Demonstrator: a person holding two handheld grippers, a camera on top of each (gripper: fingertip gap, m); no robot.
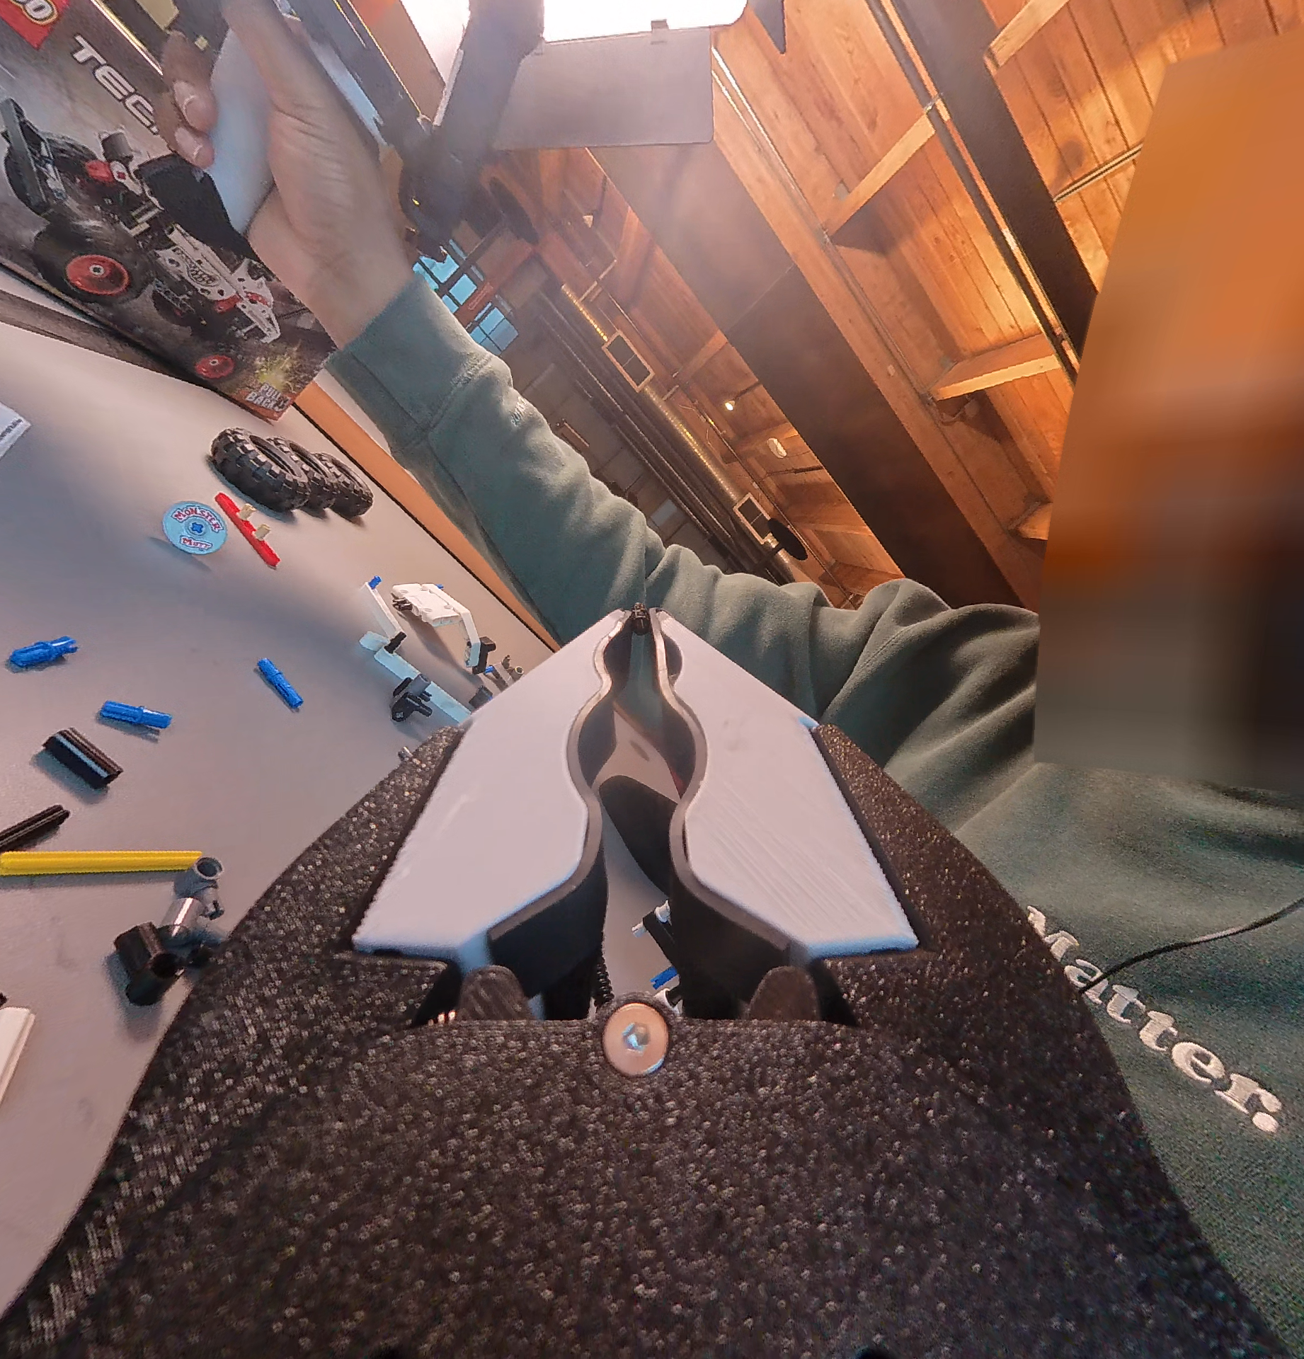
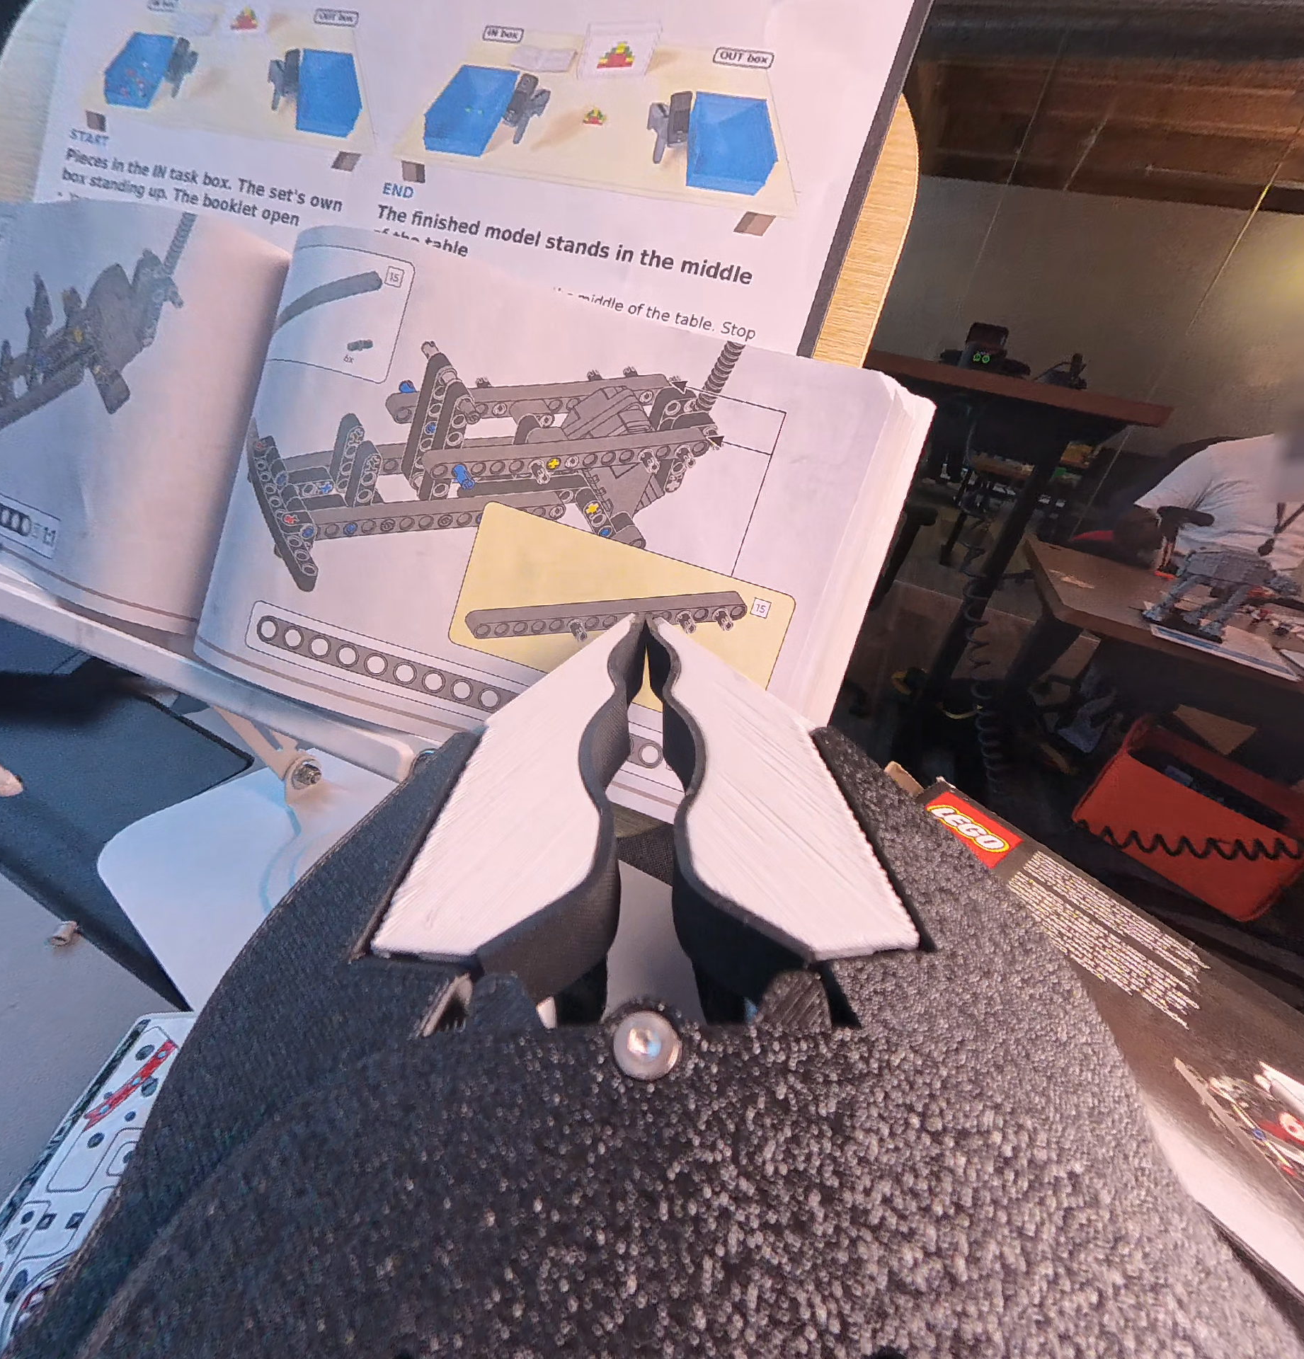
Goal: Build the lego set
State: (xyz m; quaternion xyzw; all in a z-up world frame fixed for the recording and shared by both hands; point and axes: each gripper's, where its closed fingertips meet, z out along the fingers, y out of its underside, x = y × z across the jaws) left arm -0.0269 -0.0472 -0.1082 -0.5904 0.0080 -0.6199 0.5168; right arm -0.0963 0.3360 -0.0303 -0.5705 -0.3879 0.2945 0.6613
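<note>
The left gripper [image 1: 640,616] is pinched closed on a tiny dark pin [image 1: 639,615] at its tips, lifted above the grey table [image 1: 119,603] and aimed toward the person's green sleeve [image 1: 531,471]; the right gripper [image 2: 643,626] is closed with nothing visibly between its tips, raised before the open instruction booklet [image 2: 531,471] at centre frame; loose parts lie at the left of the left wrist view: blue pins [image 1: 280,682], a yellow axle [image 1: 97,862] lying left to right, black tyres [image 1: 289,471] further up, and a white sub-assembly [image 1: 428,647] just left of the tips; no long beam to take the pin is visible, so the left gripper, nearer these parts, likely has to swing down and left.
</note>
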